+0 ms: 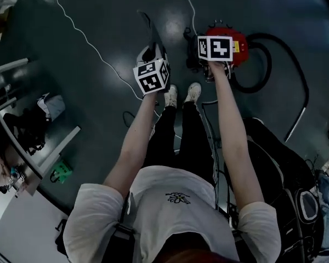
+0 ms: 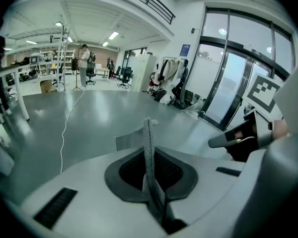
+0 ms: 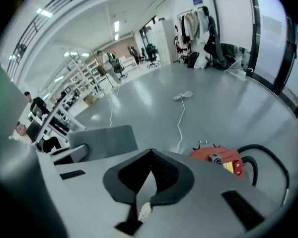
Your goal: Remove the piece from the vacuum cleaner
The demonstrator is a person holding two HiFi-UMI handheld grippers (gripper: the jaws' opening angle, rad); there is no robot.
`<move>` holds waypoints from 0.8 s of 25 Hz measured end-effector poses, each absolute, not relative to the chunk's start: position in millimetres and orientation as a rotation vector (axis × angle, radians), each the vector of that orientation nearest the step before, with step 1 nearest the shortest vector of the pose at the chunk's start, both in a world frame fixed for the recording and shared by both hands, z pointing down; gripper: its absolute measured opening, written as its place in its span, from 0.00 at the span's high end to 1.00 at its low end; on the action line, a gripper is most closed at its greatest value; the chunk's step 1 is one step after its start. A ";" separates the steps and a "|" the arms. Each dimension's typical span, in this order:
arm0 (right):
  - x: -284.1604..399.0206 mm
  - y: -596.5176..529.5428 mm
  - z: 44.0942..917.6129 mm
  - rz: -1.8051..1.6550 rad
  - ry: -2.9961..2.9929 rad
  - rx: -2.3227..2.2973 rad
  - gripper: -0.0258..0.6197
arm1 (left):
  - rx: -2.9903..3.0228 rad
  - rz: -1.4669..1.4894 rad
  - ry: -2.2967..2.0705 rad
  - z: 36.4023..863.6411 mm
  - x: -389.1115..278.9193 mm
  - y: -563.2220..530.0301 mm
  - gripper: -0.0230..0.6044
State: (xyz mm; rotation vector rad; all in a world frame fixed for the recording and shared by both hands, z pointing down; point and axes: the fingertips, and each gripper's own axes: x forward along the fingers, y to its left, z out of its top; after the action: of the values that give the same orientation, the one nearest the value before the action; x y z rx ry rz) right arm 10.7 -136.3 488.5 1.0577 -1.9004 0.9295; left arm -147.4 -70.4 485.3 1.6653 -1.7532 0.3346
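Fingers of the left gripper (image 2: 147, 133) are held closed, with nothing seen between them. Those of the right gripper (image 3: 150, 155) are likewise closed and empty. Beyond the right fingers, slightly rightward, the red vacuum cleaner (image 3: 223, 158) is seen on the floor (image 3: 213, 103).

The head camera sits above the person and looks almost straight down past both forearms to the glossy dark grey floor (image 1: 109, 15). It is far enough off to take in the red canister vacuum cleaner (image 1: 233, 45) and its black hose (image 1: 270, 59) beyond the feet.

The left gripper (image 2: 147, 128) carries its camera close behind its jaws, facing nearly level across the hall toward the tall glass doors (image 2: 238, 83). The black-and-white marker cube (image 2: 263, 90) of the right gripper (image 3: 150, 157) enters at that view's right edge, and the head view shows this cube too (image 1: 215, 47).

The right gripper's camera tilts lower, catching the same vacuum cleaner (image 3: 223, 160) and hose (image 3: 260, 147) just past its own housing.
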 end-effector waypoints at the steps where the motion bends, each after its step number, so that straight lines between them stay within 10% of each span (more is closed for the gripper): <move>1: 7.4 -130.0 462.2 0.933 -1.936 1.089 0.94 | 1.672 0.325 -1.763 462.8 -152.1 -66.3 0.94; 20: 59.9 -58.2 136.5 0.518 -2.500 1.588 0.94 | 2.197 -0.103 -1.875 91.6 -108.6 -69.9 0.94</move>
State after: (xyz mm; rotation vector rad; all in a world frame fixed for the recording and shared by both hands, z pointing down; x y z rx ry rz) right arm 59.9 -58.2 136.5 1.5878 -2.5003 0.5179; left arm -108.6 -69.9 91.6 2.1970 -1.8755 -0.1028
